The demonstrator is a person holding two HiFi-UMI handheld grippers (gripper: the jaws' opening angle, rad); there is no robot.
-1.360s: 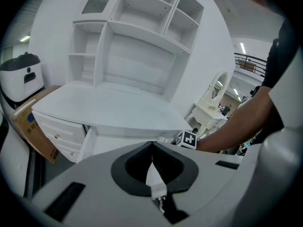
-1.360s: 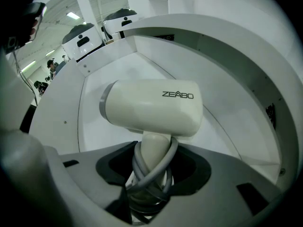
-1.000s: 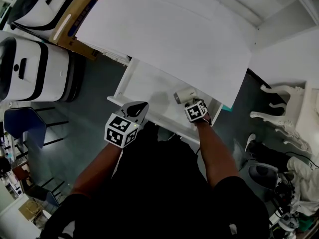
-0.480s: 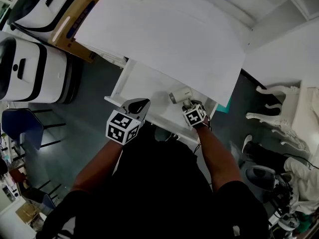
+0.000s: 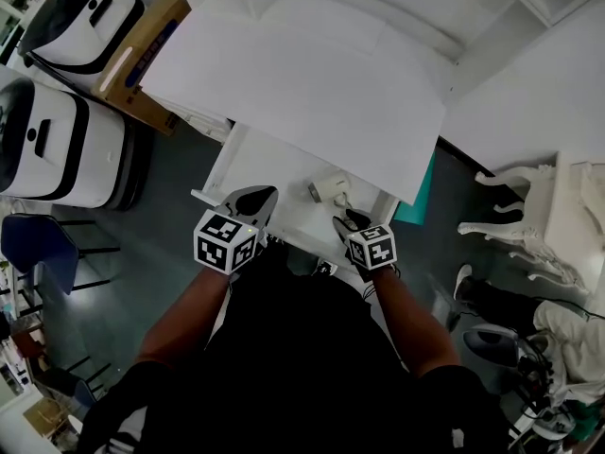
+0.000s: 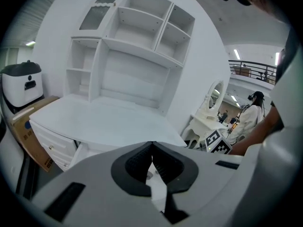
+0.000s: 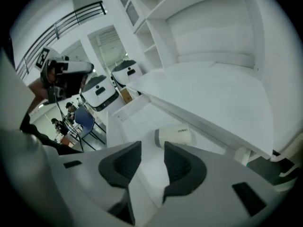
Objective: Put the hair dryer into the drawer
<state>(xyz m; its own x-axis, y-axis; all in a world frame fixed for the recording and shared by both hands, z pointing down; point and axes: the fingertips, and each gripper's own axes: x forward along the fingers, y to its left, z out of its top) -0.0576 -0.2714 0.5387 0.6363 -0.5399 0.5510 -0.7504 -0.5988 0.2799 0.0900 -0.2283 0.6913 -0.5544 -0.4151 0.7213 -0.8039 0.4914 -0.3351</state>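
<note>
Right gripper [image 5: 346,223] hangs over the front edge of the open drawer [image 5: 267,162]. Its jaws are spread, though they have just been closing a little, and nothing stands between them. Just beyond its tips the white hair dryer [image 5: 329,188] lies on its side on the drawer floor, apart from the pads. Beside it to the left, the left gripper [image 5: 253,200] is above the same front edge, jaws pressed together at the tips and empty. Farther ahead of both, the white desk top [image 5: 302,74] overhangs the drawer's back.
</note>
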